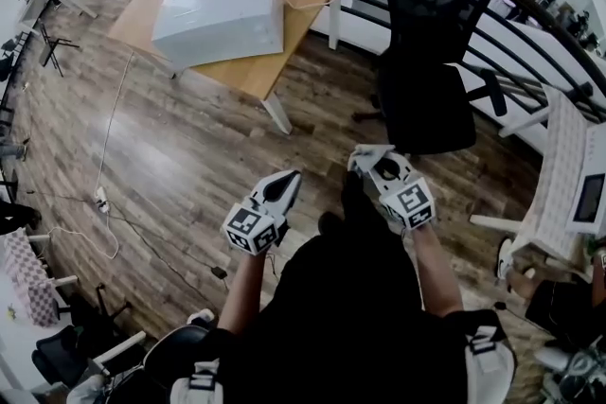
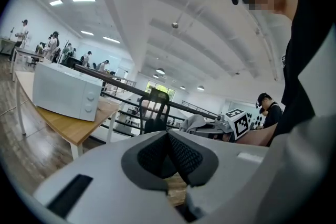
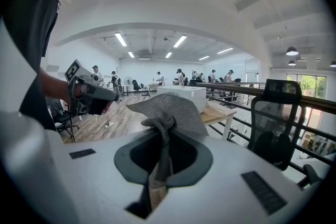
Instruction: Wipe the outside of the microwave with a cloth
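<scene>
Wooden office floor — microwave [image 1: 220, 12] sits on a table [image 1: 305, 9], not yet reached.
Right gripper [image 3: 163, 157] pinches a bunched grey cloth [image 3: 169, 108], held ready for wiping; left gripper [image 2: 169, 157] has its jaws together on nothing — probably spare for steadying. Both point toward the microwave, well apart from it.

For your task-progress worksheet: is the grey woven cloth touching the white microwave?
No, the grey woven cloth sits in the right hand-held gripper, far from the white box-shaped microwave.
</scene>
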Demonstrator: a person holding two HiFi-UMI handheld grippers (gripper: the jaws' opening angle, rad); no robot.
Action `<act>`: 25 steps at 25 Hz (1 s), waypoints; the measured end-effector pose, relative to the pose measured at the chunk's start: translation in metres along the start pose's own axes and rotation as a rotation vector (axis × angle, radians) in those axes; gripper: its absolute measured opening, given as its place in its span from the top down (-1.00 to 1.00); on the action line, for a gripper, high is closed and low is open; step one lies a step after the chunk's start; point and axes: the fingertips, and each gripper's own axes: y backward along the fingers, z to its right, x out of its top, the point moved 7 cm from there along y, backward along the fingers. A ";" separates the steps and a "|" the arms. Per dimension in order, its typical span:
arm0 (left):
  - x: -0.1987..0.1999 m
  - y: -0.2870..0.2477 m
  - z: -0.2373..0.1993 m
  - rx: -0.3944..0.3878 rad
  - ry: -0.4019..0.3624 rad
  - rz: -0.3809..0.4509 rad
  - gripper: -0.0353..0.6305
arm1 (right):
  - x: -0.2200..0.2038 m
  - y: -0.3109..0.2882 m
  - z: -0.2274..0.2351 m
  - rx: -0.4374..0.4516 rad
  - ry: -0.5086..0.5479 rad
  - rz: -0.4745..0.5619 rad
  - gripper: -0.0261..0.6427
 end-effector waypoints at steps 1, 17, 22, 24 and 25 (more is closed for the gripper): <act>0.001 -0.002 -0.003 0.012 0.005 0.000 0.89 | 0.000 -0.006 0.005 0.011 0.004 0.007 0.88; 0.065 -0.095 -0.061 0.140 -0.024 0.007 0.89 | 0.046 -0.092 0.140 0.112 0.036 0.064 0.88; 0.076 -0.121 -0.072 0.170 -0.007 0.017 0.89 | 0.047 -0.110 0.171 0.143 0.027 0.055 0.88; 0.080 -0.130 -0.078 0.186 0.001 0.021 0.89 | 0.048 -0.118 0.180 0.163 0.033 0.051 0.88; 0.081 -0.134 -0.081 0.194 0.006 0.024 0.89 | 0.048 -0.122 0.186 0.173 0.041 0.056 0.88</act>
